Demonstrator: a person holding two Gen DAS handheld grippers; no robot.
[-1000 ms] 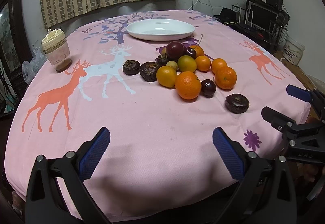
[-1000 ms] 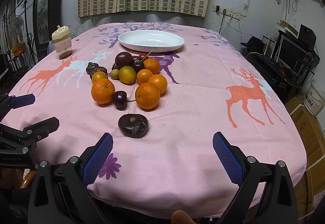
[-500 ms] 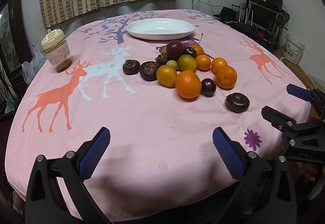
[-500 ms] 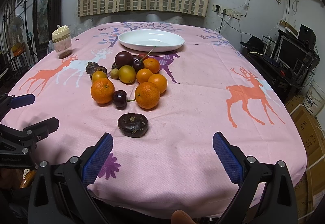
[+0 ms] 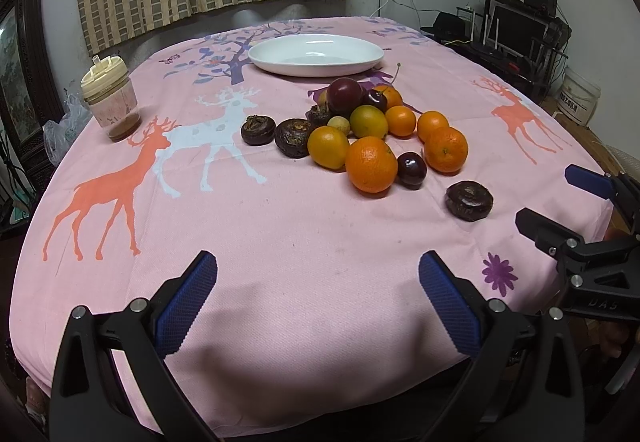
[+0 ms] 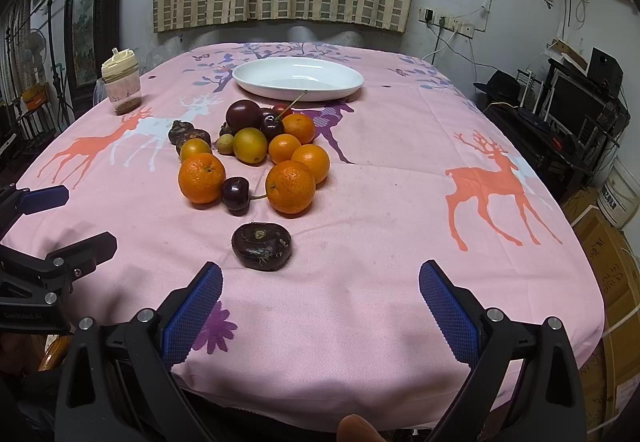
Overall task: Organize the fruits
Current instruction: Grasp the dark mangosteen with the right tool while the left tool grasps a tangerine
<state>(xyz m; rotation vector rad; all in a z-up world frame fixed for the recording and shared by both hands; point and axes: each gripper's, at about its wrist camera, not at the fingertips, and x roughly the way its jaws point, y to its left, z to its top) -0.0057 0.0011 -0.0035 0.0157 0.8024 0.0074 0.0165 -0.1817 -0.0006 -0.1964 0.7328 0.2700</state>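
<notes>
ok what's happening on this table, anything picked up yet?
Nothing yet. Both the left gripper and right gripper hover open and empty at the table's near edge. The fruit, oranges, cherries and dark water chestnuts, sits in a loose pile on the pink tablecloth. The white plate behind it holds nothing.

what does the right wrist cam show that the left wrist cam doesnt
Only the right wrist view shows cardboard boxes at the right edge of the table and a fingertip at the bottom of the frame.

Only the left wrist view shows a white bucket on the floor at far right.

Both show the white plate, the fruit pile, the lone dark fruit nearest the grippers, the lidded cup, and both the right gripper and left gripper, open and empty.
</notes>
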